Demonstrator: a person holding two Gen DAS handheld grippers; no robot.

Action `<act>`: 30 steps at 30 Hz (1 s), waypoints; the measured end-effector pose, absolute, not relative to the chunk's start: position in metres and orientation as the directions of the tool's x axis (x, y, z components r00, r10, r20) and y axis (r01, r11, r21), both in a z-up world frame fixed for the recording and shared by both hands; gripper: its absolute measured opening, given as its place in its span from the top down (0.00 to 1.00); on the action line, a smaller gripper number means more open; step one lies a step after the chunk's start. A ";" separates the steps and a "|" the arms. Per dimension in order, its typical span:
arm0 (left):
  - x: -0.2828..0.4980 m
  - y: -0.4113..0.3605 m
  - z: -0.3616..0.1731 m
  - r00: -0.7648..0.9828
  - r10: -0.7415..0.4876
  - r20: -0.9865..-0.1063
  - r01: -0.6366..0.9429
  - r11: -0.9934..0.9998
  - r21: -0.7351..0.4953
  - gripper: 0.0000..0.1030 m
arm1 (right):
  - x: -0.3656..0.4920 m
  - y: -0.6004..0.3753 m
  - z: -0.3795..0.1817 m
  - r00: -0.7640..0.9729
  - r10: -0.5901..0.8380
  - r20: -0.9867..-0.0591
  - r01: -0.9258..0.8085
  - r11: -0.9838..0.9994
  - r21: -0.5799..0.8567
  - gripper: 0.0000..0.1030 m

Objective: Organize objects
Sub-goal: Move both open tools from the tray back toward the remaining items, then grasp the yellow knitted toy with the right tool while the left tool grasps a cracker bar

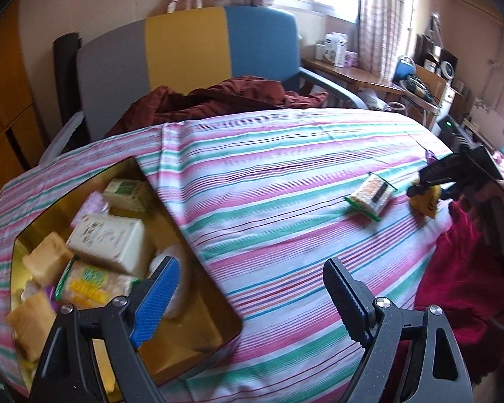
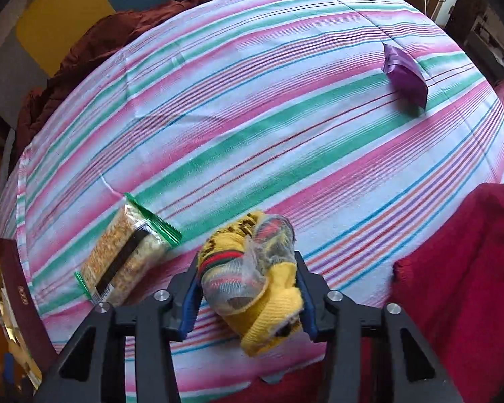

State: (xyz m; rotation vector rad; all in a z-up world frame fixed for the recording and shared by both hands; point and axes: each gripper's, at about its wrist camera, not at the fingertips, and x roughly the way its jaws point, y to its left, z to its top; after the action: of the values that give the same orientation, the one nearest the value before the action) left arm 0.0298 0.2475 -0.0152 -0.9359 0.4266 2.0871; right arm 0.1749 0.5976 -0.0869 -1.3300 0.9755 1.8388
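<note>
Socks, a yellow rolled bundle (image 2: pixel 255 275), are being pinched between the pads of the right gripper (image 2: pixel 248 288), evidently for carrying to the gold box (image 1: pixel 218 305). The left gripper (image 1: pixel 248 299) is being held wide and empty beside that box, whose near rim lies under its blue pad. A green-edged snack bar (image 2: pixel 124 255) is lying just left of the right gripper.

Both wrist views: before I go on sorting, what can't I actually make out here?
- Gold box: left wrist view, contents motion-blurred, labels unreadable; the left gripper covers its near corner.
- Same box, right wrist view: only a sliver at the left edge.
- Yellow packet: the right gripper pads cover its sides; print unreadable.
- Purple packet: in the left wrist view, almost hidden behind the right gripper.
- Rice snack bar: label too blurred.
</note>
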 end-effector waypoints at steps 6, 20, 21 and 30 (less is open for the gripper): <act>0.034 0.288 -0.024 -0.377 0.527 -0.762 -0.824 -0.566 0.016 0.15 | 0.185 0.592 -0.073 -0.360 0.151 -0.921 -0.836 -0.490 0.246 0.60; 0.048 0.416 -0.049 -0.242 0.543 -0.804 -0.940 -0.336 0.056 0.15 | 0.181 0.594 -0.063 -0.418 0.158 -0.894 -0.792 -0.546 0.274 0.60; 0.047 0.426 -0.052 -0.232 0.541 -0.808 -0.944 -0.327 0.053 0.15 | 0.180 0.594 -0.064 -0.412 0.156 -0.898 -0.792 -0.549 0.268 0.60; 0.051 0.482 -0.081 -0.222 0.518 -0.826 -0.967 -0.228 0.117 0.15 | 0.175 0.600 -0.085 -0.327 0.111 -0.938 -0.811 -0.543 0.219 0.57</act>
State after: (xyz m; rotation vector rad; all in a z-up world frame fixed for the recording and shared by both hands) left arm 0.0506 0.4823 -0.0808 -0.8062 0.7960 1.6922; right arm 0.1748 0.6004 -0.0850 -1.2827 0.9468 1.9263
